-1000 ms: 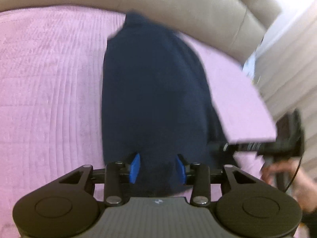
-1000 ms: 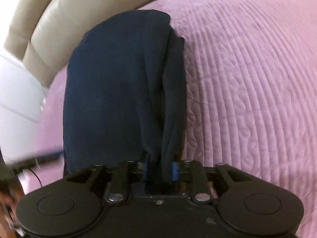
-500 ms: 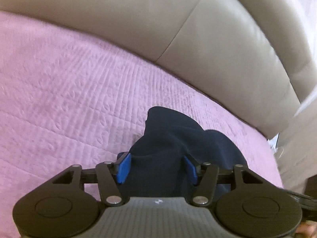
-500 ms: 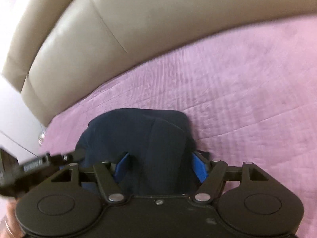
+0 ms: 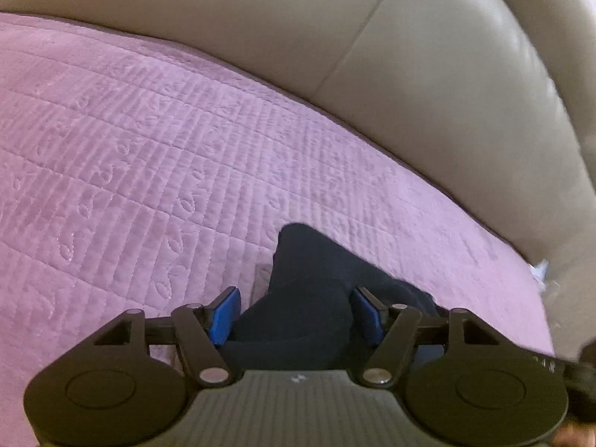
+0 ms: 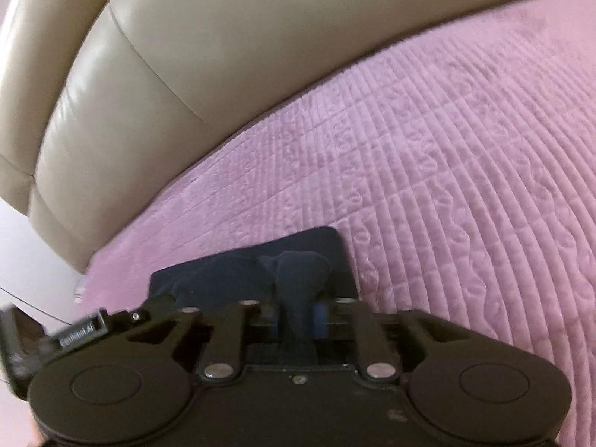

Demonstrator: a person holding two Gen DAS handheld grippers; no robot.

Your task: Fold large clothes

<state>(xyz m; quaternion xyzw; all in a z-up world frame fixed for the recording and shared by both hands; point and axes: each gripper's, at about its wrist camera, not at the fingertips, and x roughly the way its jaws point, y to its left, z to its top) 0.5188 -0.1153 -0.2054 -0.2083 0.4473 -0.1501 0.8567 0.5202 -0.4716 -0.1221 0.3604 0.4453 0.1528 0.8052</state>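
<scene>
Your left hand-held gripper [image 5: 296,314] has its blue pads spread and widening, with a hump of the dark navy garment [image 5: 316,283] between them, unpinched. Your right hand-held gripper [image 6: 298,318] clenches a narrow ridge of the same cloth, though its jaws are starting to part. The garment lies bunched on the pink quilted bedspread [image 5: 149,171], below the beige padded headboard [image 5: 428,85].

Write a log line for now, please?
left gripper: opening, navy garment between | right gripper: opening, navy garment between | surface: pink quilt
</scene>
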